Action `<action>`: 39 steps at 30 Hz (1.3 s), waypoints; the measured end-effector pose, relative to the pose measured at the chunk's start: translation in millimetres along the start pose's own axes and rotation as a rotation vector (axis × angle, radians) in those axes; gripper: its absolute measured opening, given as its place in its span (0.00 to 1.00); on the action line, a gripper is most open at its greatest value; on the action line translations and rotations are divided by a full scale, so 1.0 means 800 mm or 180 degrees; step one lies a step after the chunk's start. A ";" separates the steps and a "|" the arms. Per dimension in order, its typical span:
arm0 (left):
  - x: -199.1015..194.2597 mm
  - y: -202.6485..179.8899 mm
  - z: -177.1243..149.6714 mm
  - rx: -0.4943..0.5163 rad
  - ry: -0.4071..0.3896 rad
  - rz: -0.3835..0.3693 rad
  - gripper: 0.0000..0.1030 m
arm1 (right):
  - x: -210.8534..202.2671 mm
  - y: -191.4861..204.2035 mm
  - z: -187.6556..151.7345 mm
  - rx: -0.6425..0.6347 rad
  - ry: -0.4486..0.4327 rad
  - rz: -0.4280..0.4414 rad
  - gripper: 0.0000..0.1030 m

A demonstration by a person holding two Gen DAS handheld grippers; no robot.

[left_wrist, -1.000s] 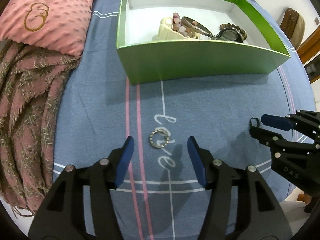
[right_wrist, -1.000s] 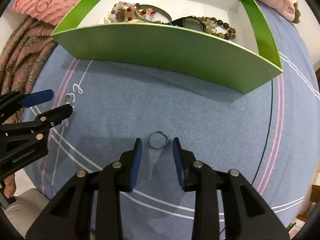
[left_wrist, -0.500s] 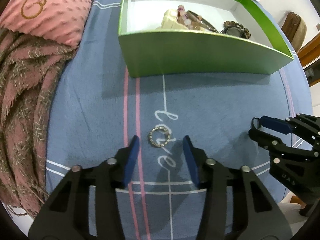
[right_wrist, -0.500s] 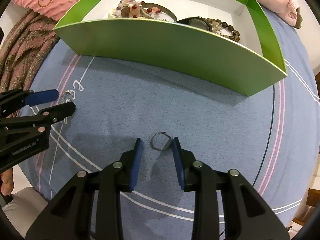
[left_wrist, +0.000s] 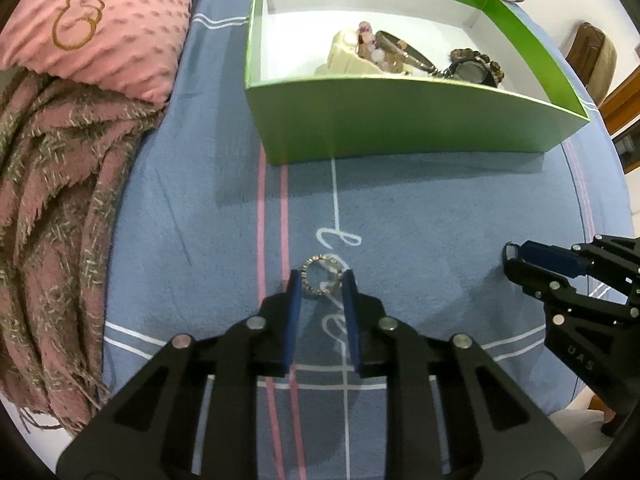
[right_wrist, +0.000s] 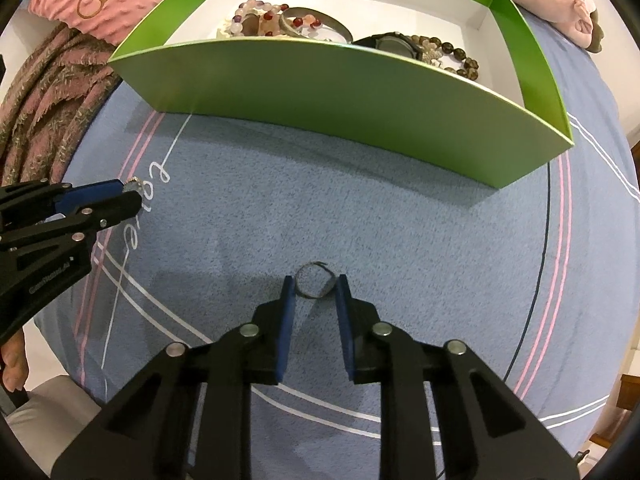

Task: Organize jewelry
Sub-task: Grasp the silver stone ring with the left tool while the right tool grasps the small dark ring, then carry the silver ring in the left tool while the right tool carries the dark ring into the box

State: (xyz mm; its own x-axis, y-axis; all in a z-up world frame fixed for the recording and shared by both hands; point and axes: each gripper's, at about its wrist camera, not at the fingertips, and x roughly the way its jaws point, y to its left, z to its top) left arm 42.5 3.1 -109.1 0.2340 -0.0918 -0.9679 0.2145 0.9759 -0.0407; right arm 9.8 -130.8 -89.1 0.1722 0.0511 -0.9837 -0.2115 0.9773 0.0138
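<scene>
A studded ring (left_wrist: 321, 277) lies on the blue bedspread. My left gripper (left_wrist: 321, 280) has its blue pads on either side of it, closed in to the ring's width. It also shows in the right wrist view (right_wrist: 133, 185) at the left gripper's tips. A thin plain ring (right_wrist: 315, 281) lies on the spread between the tips of my right gripper (right_wrist: 315, 285), whose pads touch its sides. The right gripper shows in the left wrist view (left_wrist: 516, 258). The green box (left_wrist: 400, 124) behind holds bead bracelets (right_wrist: 260, 16), a bangle and a watch (right_wrist: 394, 45).
A pink pillow (left_wrist: 100, 24) and a pink fringed throw (left_wrist: 52, 208) lie to the left of the box. The bed edge runs close below both grippers. Wooden furniture (left_wrist: 592, 60) stands at the far right.
Both grippers moved forward and narrowed their jaws. Each ring, earlier ahead of the open pads, now sits between the pad tips.
</scene>
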 end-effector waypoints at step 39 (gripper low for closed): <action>-0.131 -0.010 0.046 0.0076 -0.0647 -0.0172 0.20 | -0.125 -0.048 0.037 0.0231 -0.0669 0.0175 0.20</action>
State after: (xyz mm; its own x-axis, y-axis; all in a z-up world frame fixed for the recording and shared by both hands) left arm 51.1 -2.5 1.9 0.4075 -0.1843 -0.8944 0.2537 0.9637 -0.0830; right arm 29.1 -167.7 13.9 0.3605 0.1391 -0.9223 -0.1576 0.9837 0.0868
